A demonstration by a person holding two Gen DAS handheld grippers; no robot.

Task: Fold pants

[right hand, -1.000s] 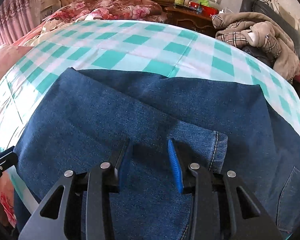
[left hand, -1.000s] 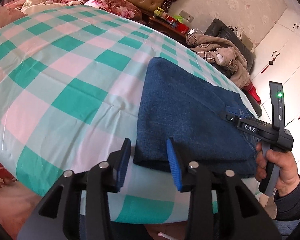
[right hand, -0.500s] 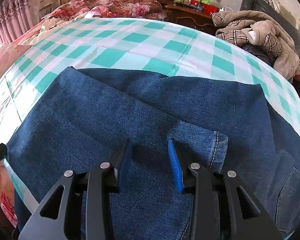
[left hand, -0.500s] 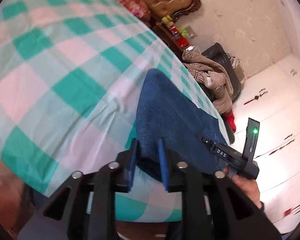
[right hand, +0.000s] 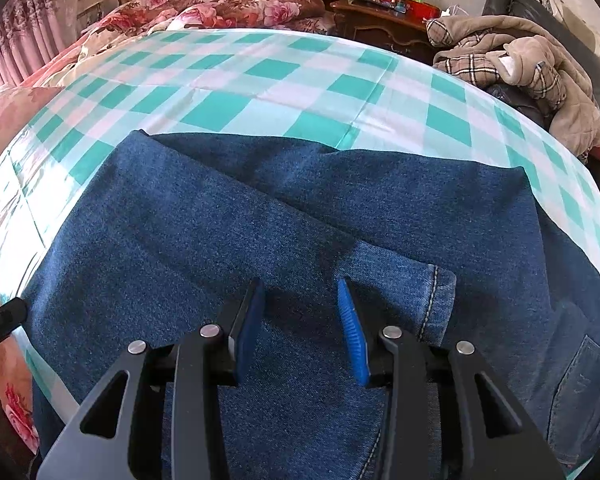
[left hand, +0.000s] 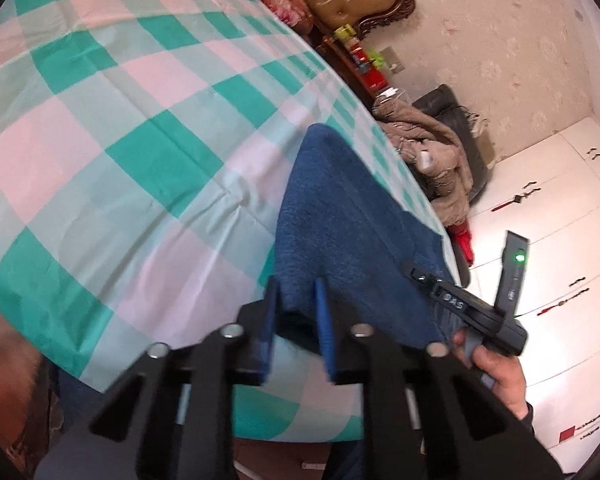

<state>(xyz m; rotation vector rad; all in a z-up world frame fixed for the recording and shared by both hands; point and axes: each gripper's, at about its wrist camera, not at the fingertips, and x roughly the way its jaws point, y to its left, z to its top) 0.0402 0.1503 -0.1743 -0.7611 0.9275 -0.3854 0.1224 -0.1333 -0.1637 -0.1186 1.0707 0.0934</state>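
Folded blue denim pants (right hand: 284, 224) lie on a green, pink and white checked cloth (right hand: 260, 76). In the left wrist view the pants (left hand: 340, 216) run away from me, and my left gripper (left hand: 294, 300) is shut on their near left folded corner. My right gripper (right hand: 300, 304) is open and hovers just above the top layer, left of a stitched hem (right hand: 432, 296). The right gripper's body (left hand: 472, 304) and the hand that holds it show at the right of the left wrist view.
A pile of beige and plaid clothes (right hand: 532, 64) lies on a dark chair past the far right edge. A bed with a floral quilt (right hand: 220, 4) and a nightstand with bottles (right hand: 384, 4) stand behind. White cabinets (left hand: 560, 208) are to the right.
My left gripper moved in onto the near left corner of the pants and closed on it, and its view tilted. The right gripper stayed open in the same place.
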